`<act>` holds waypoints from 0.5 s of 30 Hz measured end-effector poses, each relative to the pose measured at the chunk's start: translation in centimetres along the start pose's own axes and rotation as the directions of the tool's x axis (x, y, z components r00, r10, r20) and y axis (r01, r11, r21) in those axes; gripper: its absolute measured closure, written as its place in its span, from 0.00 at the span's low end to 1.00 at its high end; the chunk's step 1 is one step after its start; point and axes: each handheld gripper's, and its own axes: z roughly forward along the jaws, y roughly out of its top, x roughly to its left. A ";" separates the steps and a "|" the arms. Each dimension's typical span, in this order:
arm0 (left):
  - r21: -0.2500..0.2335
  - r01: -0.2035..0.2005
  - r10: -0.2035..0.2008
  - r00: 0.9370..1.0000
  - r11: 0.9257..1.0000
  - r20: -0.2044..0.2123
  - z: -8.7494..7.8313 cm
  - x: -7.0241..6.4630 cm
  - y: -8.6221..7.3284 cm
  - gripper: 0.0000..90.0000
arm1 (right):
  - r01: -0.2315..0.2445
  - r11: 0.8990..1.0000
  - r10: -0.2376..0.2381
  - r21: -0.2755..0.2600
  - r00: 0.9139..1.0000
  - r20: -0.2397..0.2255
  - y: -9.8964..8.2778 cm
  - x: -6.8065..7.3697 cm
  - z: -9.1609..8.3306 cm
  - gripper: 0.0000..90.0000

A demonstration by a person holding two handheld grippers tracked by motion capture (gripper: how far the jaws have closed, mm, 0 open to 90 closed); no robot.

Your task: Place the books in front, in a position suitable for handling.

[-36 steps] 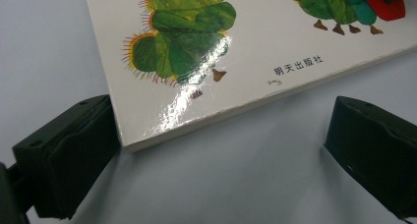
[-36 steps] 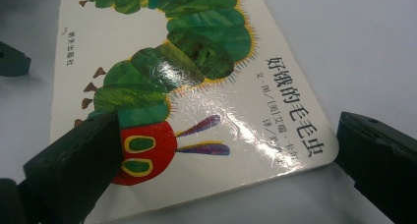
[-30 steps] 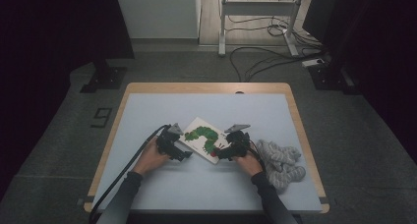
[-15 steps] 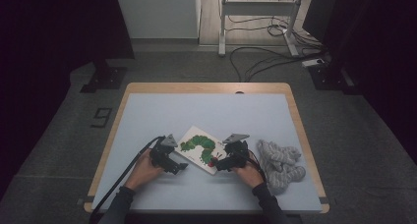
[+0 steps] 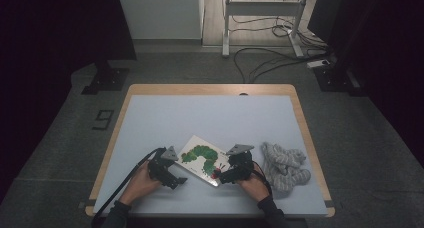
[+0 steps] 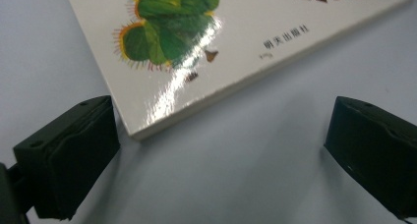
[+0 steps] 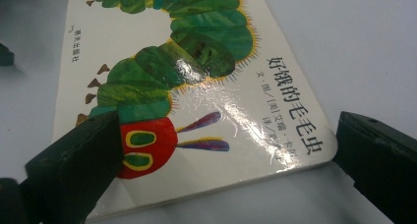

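A picture book [image 5: 201, 159] with a green caterpillar on its white cover lies flat on the pale blue table top [image 5: 210, 113], near the front edge. My left gripper [image 5: 176, 178] is open at the book's left corner. In the left gripper view the book [image 6: 206, 47] has its corner just ahead of my left gripper [image 6: 221, 155], between the wide jaws. My right gripper [image 5: 220, 176] is open at the book's right end. In the right gripper view the book [image 7: 196, 86] has its caterpillar-head end lying between the spread jaws of my right gripper [image 7: 226, 170].
A crumpled grey cloth [image 5: 286, 167] lies on the table just right of my right hand. The table has a wooden rim [image 5: 210, 88]. Cables [image 5: 270, 63] and a stand [image 5: 260, 8] are on the floor beyond the table's far side.
The book and both grippers have come toward the near edge of the table. The left gripper has drawn back a little from the book's left corner.
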 end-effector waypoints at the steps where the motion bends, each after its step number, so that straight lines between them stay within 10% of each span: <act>1: 0.001 -0.022 0.022 0.999 1.000 -0.037 -0.7 0.3 -0.2 0.00 | 0.002 1.000 -0.002 -0.007 1.000 0.008 -0.1 0.0 -0.4 0.05; 9: -0.089 0.029 -0.035 0.998 0.996 -0.059 -2.9 3.8 -0.8 0.00 | 0.006 1.000 -0.006 -0.022 1.000 0.008 -0.7 -0.2 -2.2 0.07; 15: -0.036 0.029 -0.031 0.998 0.999 -0.061 -3.3 6.0 -1.2 0.00 | 0.014 1.000 -0.014 -0.008 1.000 0.005 -1.4 -0.1 -2.8 0.07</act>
